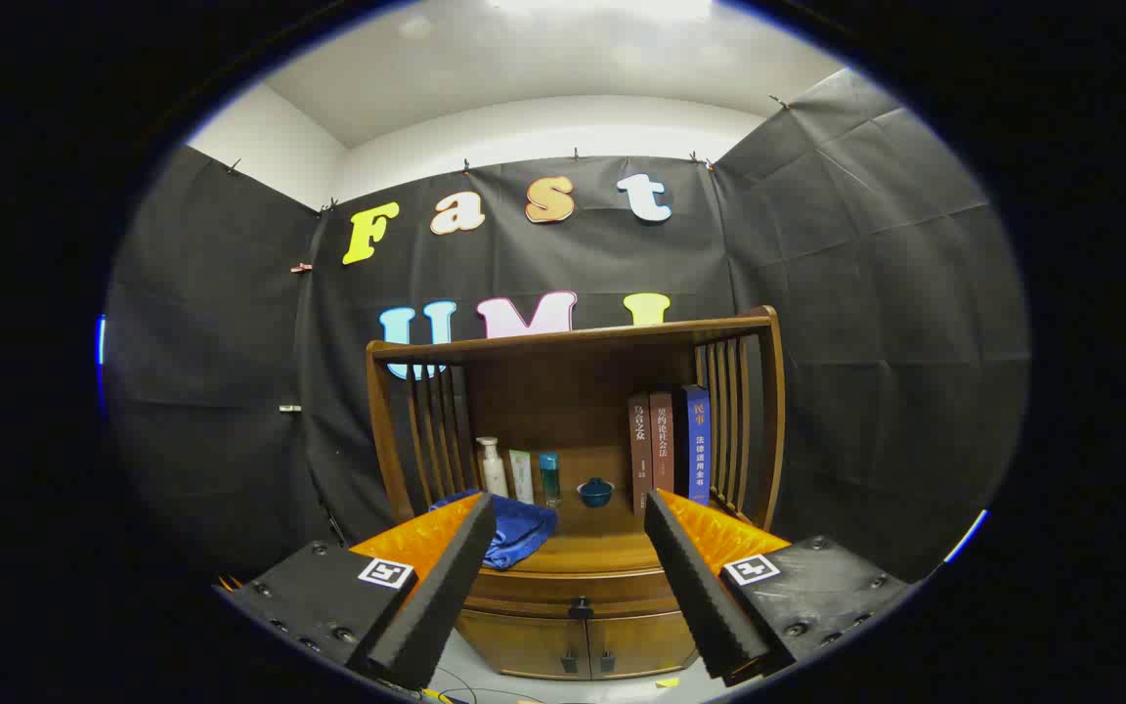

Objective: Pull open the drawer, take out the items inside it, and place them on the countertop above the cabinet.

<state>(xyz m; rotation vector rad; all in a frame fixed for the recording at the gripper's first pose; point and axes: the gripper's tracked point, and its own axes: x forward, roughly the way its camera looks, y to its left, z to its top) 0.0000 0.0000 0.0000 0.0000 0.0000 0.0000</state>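
Note:
A wooden cabinet stands against the booth's cloth wall, some way beyond my fingers. Its drawer [578,590] is closed, with a small dark knob [580,607] at its middle, showing between the fingers. The countertop [590,548] above the drawer carries a folded blue cloth [514,528] at its left. My gripper [571,510] is open, held in the air in front of the cabinet, with nothing between its fingers. What lies inside the drawer is hidden.
At the back of the countertop stand three bottles [520,473], a small blue lidded bowl [595,491] and three upright books [669,448] at the right. A slatted wooden hutch [573,337] roofs the countertop. Two lower doors [583,642] sit under the drawer.

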